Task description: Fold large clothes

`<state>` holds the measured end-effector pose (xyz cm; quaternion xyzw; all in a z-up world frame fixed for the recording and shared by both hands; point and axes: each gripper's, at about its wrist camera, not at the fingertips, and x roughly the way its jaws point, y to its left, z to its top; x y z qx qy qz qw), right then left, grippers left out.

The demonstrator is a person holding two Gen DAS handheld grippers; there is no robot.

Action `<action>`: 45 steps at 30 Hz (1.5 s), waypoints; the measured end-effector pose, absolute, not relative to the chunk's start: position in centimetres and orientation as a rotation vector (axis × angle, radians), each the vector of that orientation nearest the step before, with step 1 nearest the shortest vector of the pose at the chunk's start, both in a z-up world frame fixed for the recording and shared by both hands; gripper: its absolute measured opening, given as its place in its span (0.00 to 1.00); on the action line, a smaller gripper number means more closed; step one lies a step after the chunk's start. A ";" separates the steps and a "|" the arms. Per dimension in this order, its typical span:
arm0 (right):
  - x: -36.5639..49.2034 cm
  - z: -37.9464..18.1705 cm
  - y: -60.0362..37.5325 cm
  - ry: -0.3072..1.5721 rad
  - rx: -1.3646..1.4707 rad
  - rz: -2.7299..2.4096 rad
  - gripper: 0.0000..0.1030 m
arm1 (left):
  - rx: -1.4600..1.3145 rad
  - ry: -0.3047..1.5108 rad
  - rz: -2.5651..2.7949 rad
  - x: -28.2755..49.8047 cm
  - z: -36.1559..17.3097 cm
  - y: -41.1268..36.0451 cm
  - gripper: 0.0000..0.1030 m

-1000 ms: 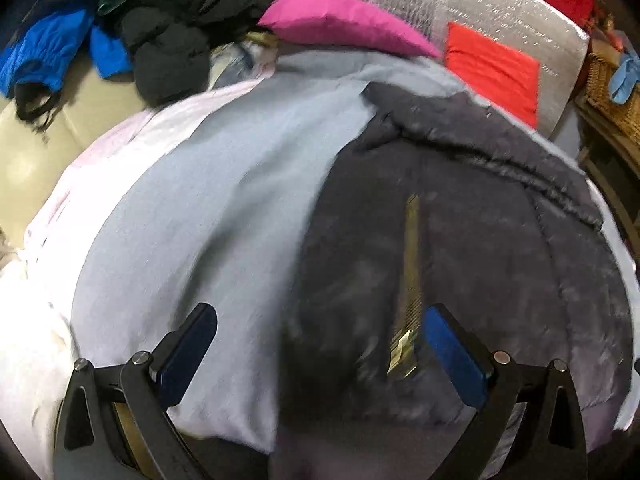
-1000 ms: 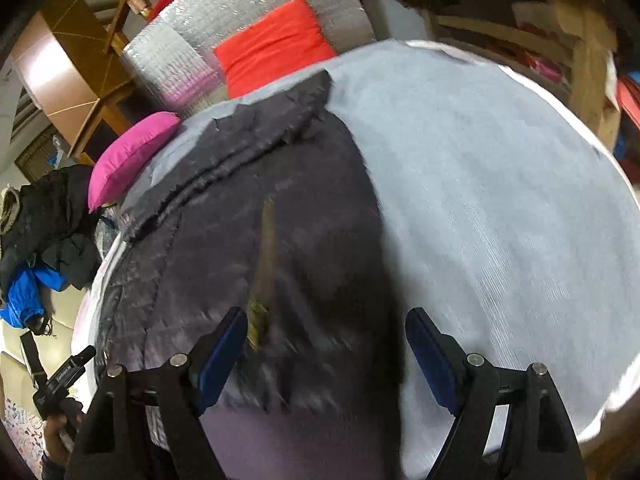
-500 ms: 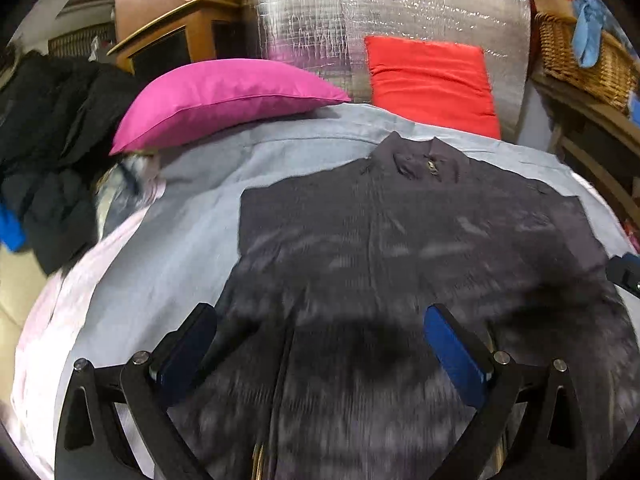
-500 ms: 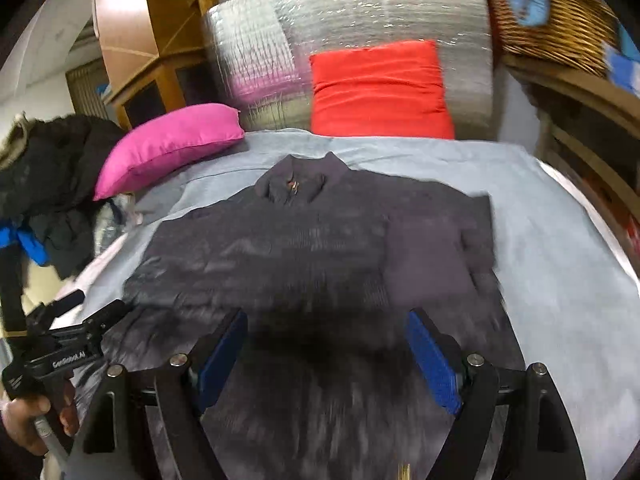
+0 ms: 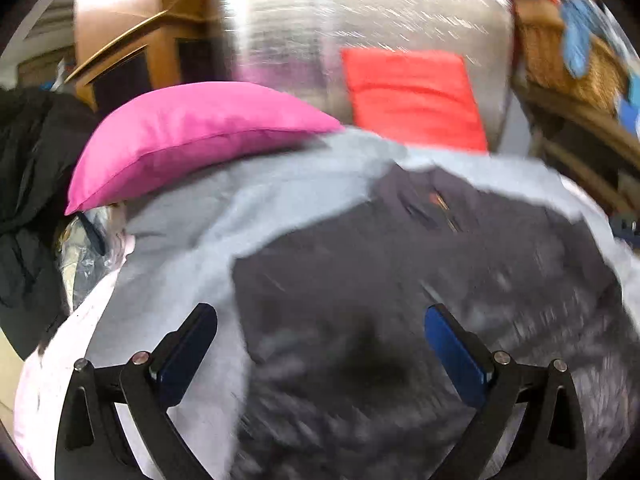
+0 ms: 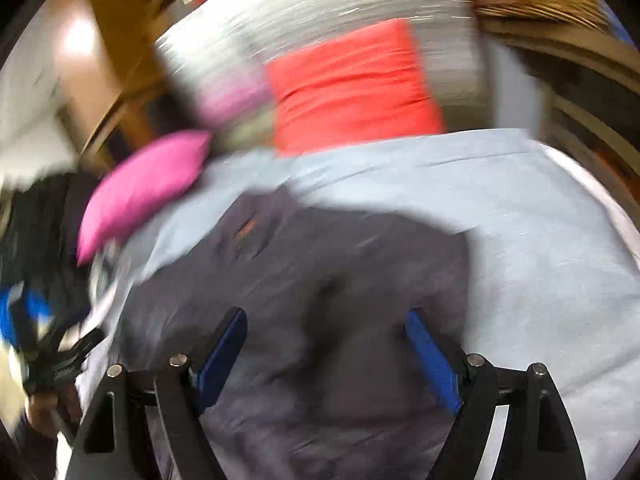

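A dark grey zip jacket (image 5: 420,280) lies flat on a pale grey sheet (image 5: 192,240), its collar toward the far pillows; the right wrist view shows the same jacket (image 6: 320,280) on the sheet (image 6: 540,240). My left gripper (image 5: 320,344) hangs open above the jacket's near left part, nothing between its blue pads. My right gripper (image 6: 326,352) is open too, over the jacket's near right part, holding nothing. Both views are blurred by motion. The left gripper (image 6: 60,356) and the hand that holds it show at the left edge of the right wrist view.
A pink pillow (image 5: 192,136) and a red cushion (image 5: 412,96) lie at the far end against a silver foil panel (image 5: 360,20). Dark clothes (image 5: 28,180) are piled at the left. A wicker basket (image 5: 560,52) sits on shelving at the right.
Both grippers have pulled back and risen from the jacket, so its collar and the far pillows have come into view. Both stayed open and empty.
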<state>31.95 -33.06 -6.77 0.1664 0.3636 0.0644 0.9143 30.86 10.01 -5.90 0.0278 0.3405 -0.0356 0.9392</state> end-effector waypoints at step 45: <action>32.0 -11.6 -26.4 0.893 0.201 0.184 0.78 | -0.057 0.910 0.094 30.9 -10.3 11.5 0.76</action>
